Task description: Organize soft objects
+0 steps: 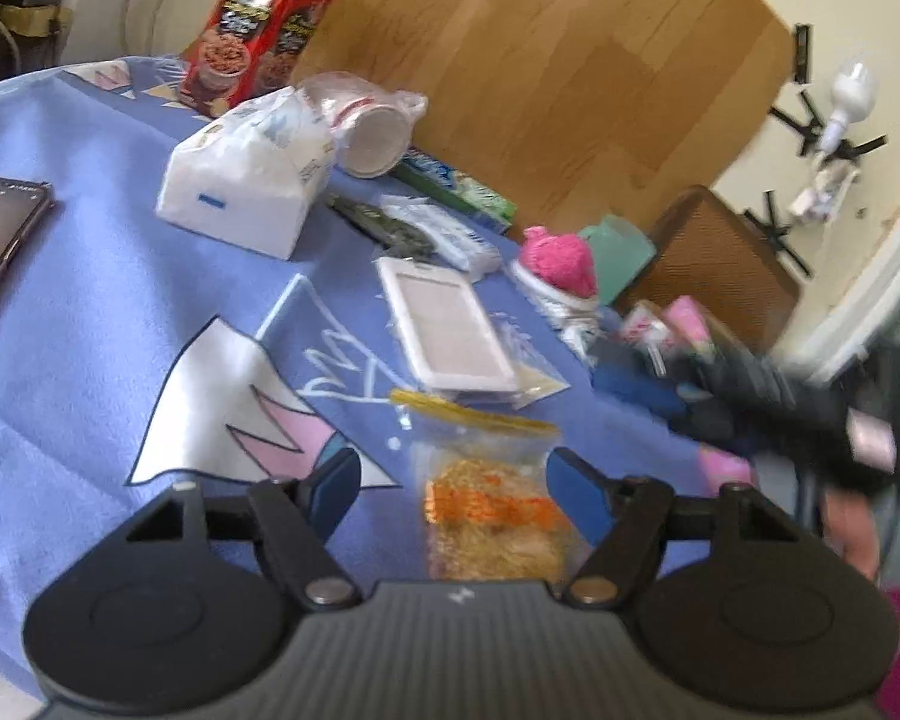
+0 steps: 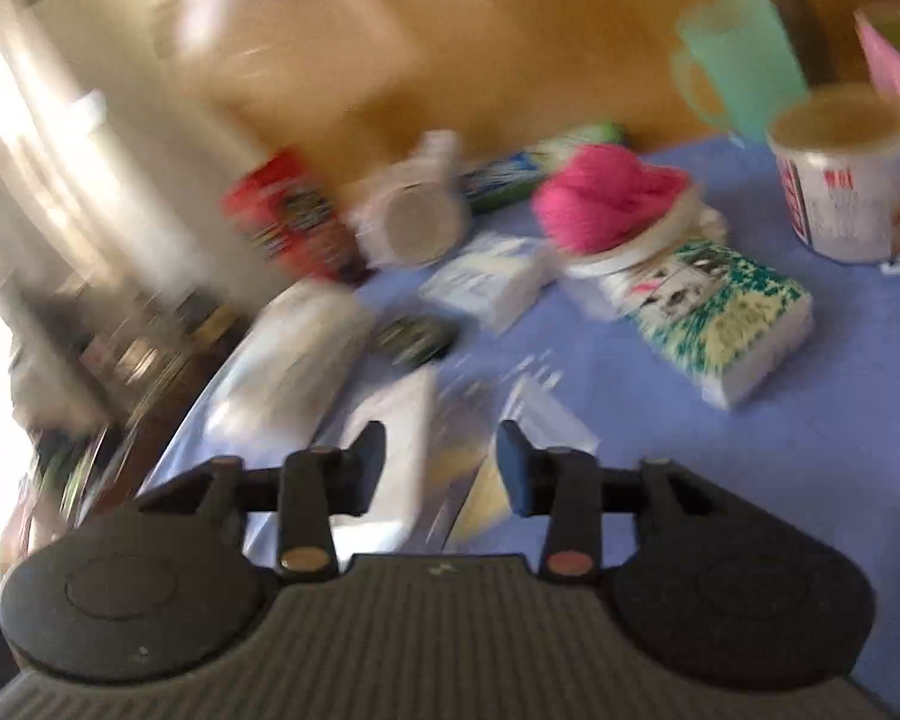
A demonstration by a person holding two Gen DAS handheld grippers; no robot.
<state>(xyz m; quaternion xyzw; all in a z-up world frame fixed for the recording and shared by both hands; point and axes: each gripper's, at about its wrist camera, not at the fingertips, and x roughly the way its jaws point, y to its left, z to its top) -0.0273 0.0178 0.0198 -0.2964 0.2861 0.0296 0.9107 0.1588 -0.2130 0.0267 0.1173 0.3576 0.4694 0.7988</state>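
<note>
A pink fuzzy cloth (image 1: 561,258) lies on a white item near the far edge of the blue tablecloth (image 1: 90,312); it also shows in the right wrist view (image 2: 606,195). A white tissue pack (image 1: 240,180) lies at the left. A green-and-white tissue pack (image 2: 720,318) lies right of centre. My left gripper (image 1: 453,495) is open above a zip bag of orange-yellow snacks (image 1: 492,510). My right gripper (image 2: 441,468) is open and empty over clear plastic bags (image 2: 510,414). The right wrist view is blurred.
A red cereal box (image 1: 258,24), a bagged cup (image 1: 378,132), a green box (image 1: 456,183), a white card holder (image 1: 450,330) and a phone (image 1: 0,234) lie on the table. A teal mug (image 2: 738,60) and a white tub (image 2: 846,174) stand at the far right.
</note>
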